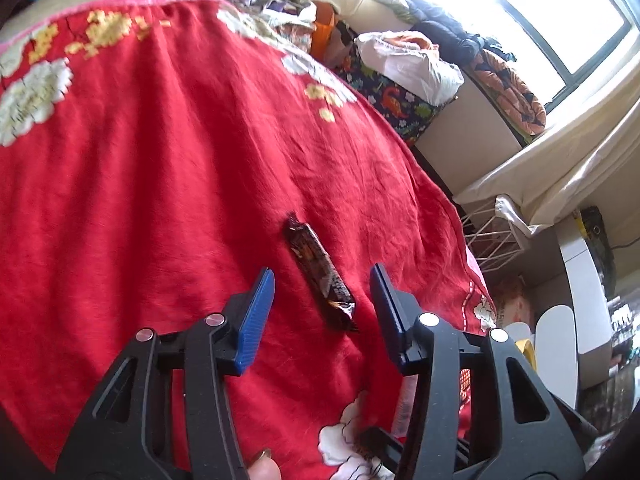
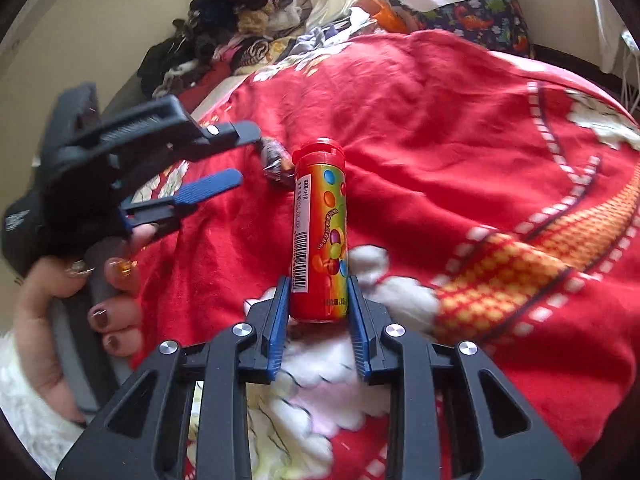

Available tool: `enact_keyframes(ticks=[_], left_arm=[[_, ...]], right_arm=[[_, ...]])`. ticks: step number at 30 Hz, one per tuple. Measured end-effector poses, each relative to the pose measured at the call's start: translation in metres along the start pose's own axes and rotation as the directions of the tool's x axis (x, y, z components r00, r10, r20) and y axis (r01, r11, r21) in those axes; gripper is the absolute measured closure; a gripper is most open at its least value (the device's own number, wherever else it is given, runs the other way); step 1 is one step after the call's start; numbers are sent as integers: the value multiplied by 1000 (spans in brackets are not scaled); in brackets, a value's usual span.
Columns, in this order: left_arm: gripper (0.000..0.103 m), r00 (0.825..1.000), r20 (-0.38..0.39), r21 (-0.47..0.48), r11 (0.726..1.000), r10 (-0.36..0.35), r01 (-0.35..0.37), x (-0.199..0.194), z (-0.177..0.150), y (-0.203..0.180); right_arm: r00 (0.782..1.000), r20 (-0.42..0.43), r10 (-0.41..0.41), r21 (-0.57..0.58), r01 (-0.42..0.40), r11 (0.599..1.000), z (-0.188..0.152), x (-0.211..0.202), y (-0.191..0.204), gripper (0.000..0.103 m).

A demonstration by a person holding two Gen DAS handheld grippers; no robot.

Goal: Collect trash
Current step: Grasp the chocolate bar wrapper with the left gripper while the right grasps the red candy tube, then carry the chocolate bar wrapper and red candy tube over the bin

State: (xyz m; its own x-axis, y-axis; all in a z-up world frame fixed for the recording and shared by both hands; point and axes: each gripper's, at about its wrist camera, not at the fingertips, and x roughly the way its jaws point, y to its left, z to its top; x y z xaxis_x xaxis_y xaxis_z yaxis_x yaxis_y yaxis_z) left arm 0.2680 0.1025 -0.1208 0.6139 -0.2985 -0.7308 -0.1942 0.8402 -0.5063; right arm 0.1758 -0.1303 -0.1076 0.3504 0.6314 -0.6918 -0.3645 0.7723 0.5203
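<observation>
**Two pieces of trash, one in my grip**

Two views split the scene between them. My right wrist view shows my right gripper (image 2: 319,300) clamped on a red candy tube (image 2: 320,232), its pads pressed against the lower end while the red cap points away from me over the red blanket (image 2: 460,128). That tube does not show in my left wrist view. There, my left gripper (image 1: 322,280) stands spread wide, holding nothing, with a dark snack wrapper (image 1: 320,274) lying flat on the blanket between and just beyond the blue pads (image 1: 256,320). From the right side only one end of that wrapper (image 2: 276,162) shows, peeking out behind the tube, and my left gripper (image 2: 240,156) appears just beside it, jaws apart, my hand (image 2: 60,320) around its grip.

Containers: the tube is capped, so I cannot tell its contents. A dinosaur-print bin (image 1: 392,96) past the bed holds a white bundle (image 1: 416,64).
</observation>
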Motion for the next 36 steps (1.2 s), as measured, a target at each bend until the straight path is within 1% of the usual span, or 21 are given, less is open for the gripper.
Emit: enact_keyframes(ticks=[4, 5, 8, 9, 10, 12, 14, 17, 22, 27, 36], left_arm=[[67, 1000, -16, -6, 1000, 18, -18, 15, -2, -7], [70, 1000, -17, -3, 1000, 27, -27, 17, -2, -8], [89, 994, -18, 28, 994, 105, -105, 22, -4, -15], [91, 992, -17, 37, 992, 124, -123, 22, -6, -17], [92, 992, -12, 44, 991, 128, -127, 21, -7, -20], [94, 993, 1, 71, 990, 118, -118, 16, -11, -28], [94, 996, 12, 111, 990, 87, -88, 8, -16, -38], [94, 997, 25, 173, 982, 71, -74, -2, -27, -55], [94, 999, 27, 237, 971, 33, -38, -12, -41, -80], [94, 1000, 23, 284, 959, -10, 3, -18, -56, -108], [94, 998, 16, 353, 934, -58, 49, -25, -77, -148]], right_arm=[[998, 36, -61, -28, 62, 998, -3, -26, -7, 76], [996, 48, -75, -41, 77, 996, -4, -34, -9, 76], [991, 91, -94, -68, 100, 993, -9, -58, -11, 76], [990, 105, -98, -74, 106, 992, -10, -63, -10, 76], [988, 116, -100, -73, 109, 991, -10, -68, -11, 76], [985, 145, -92, -64, 102, 993, -12, -83, -15, 76], [981, 171, -92, -57, 103, 993, -14, -96, -20, 76], [975, 205, -89, -36, 99, 994, -12, -115, -28, 76], [963, 248, -103, -5, 107, 994, -10, -140, -40, 76], [948, 287, -138, 24, 136, 990, -10, -163, -55, 76], [922, 332, -200, 88, 181, 980, -22, -200, -86, 76]])
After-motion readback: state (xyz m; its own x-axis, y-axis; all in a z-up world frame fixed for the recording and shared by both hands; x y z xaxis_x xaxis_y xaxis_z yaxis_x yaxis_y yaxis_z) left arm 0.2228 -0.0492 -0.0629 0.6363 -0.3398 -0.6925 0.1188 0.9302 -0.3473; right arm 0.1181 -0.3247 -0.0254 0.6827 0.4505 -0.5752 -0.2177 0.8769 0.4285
